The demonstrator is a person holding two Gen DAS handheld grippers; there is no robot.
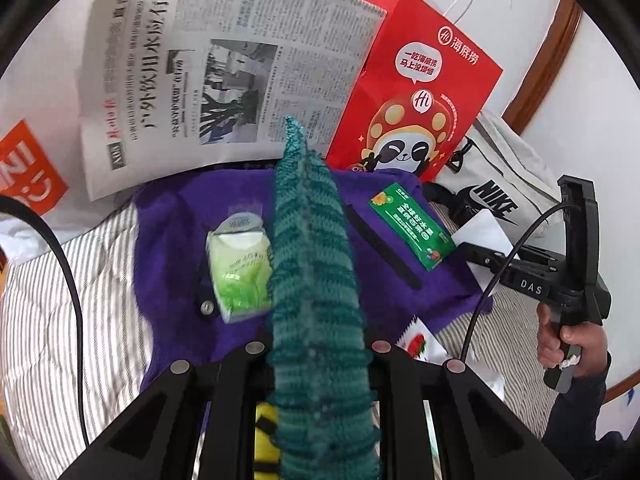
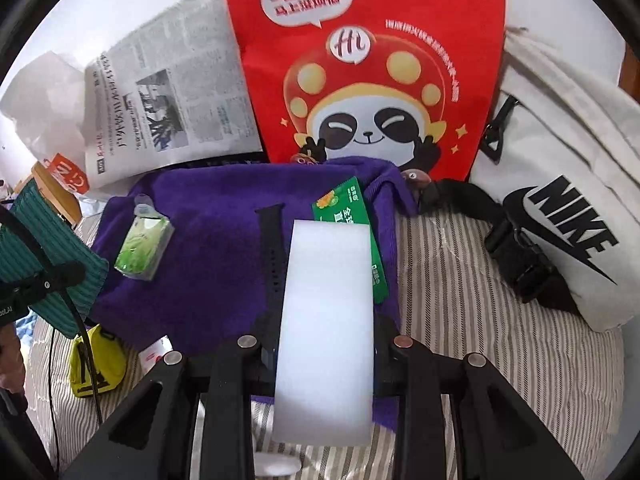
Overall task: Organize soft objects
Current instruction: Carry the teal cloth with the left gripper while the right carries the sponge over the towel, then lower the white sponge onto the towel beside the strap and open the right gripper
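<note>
My left gripper [image 1: 318, 350] is shut on a teal knitted cloth [image 1: 312, 280] and holds it above a purple towel [image 1: 172, 248]; the cloth also shows at the left of the right wrist view [image 2: 44, 252]. My right gripper [image 2: 326, 344] is shut on a white foam block [image 2: 326, 320], held above the same purple towel [image 2: 208, 240]. On the towel lie a green tissue pack [image 1: 240, 272] [image 2: 142, 250], a green sachet [image 1: 412, 226] [image 2: 352, 208] and a black watch strap [image 2: 272, 252]. The right gripper's body shows in the left wrist view [image 1: 568, 280].
A red panda paper bag [image 1: 416, 80] [image 2: 368, 60], a newspaper [image 1: 224, 68] [image 2: 168, 92] and a white Nike bag [image 2: 560, 184] [image 1: 500, 184] stand behind, on a striped bedsheet [image 2: 460, 300]. A yellow pouch [image 2: 96, 360] and a small sachet [image 1: 420, 344] lie near the towel's front edge.
</note>
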